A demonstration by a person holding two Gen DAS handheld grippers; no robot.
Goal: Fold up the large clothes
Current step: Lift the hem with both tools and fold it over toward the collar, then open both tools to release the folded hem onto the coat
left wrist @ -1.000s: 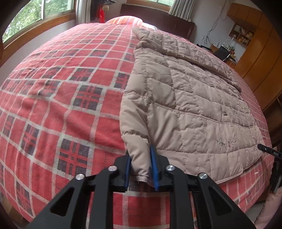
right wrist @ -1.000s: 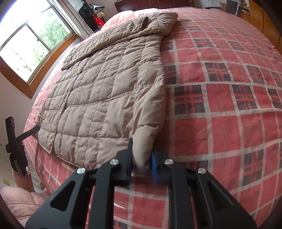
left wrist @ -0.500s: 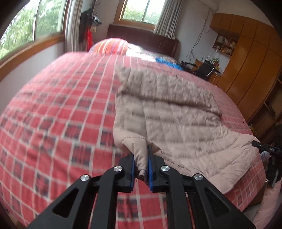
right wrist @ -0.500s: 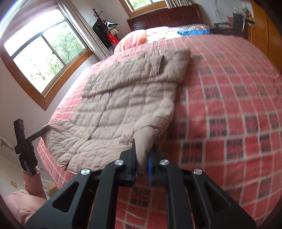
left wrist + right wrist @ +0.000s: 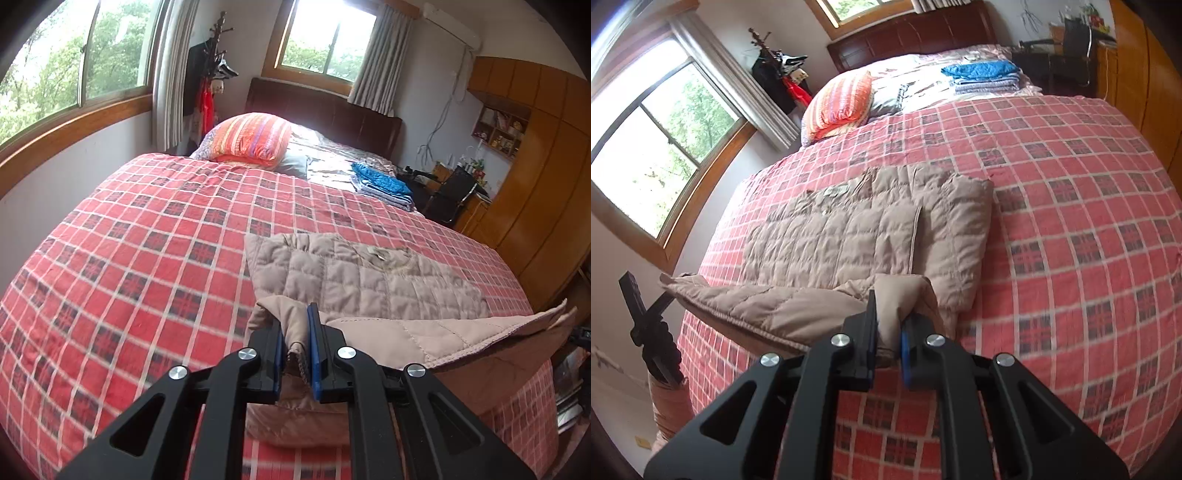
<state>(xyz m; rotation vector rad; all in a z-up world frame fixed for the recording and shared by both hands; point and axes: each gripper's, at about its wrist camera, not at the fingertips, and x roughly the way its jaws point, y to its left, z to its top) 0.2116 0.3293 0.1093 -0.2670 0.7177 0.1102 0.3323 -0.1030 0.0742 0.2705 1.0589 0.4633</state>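
A beige quilted jacket (image 5: 369, 280) lies on the red plaid bedspread (image 5: 147, 258), its collar end flat and its hem end lifted off the bed. My left gripper (image 5: 295, 332) is shut on the left hem corner. My right gripper (image 5: 890, 325) is shut on the right hem corner of the jacket (image 5: 849, 236). The raised hem stretches between both grippers and hangs above the lower half of the jacket. The left gripper (image 5: 639, 314) also shows at the left edge of the right wrist view.
A striped orange pillow (image 5: 255, 136) and a stack of folded blue clothes (image 5: 384, 184) lie near the dark headboard (image 5: 332, 110). Windows line the left wall, with a coat stand (image 5: 210, 81) in the corner. Wooden wardrobes (image 5: 546, 184) and a chair (image 5: 454, 192) stand on the right.
Both grippers have risen and carried the jacket's hem up off the bed and towards the collar. The lower half now hangs lifted instead of lying flat.
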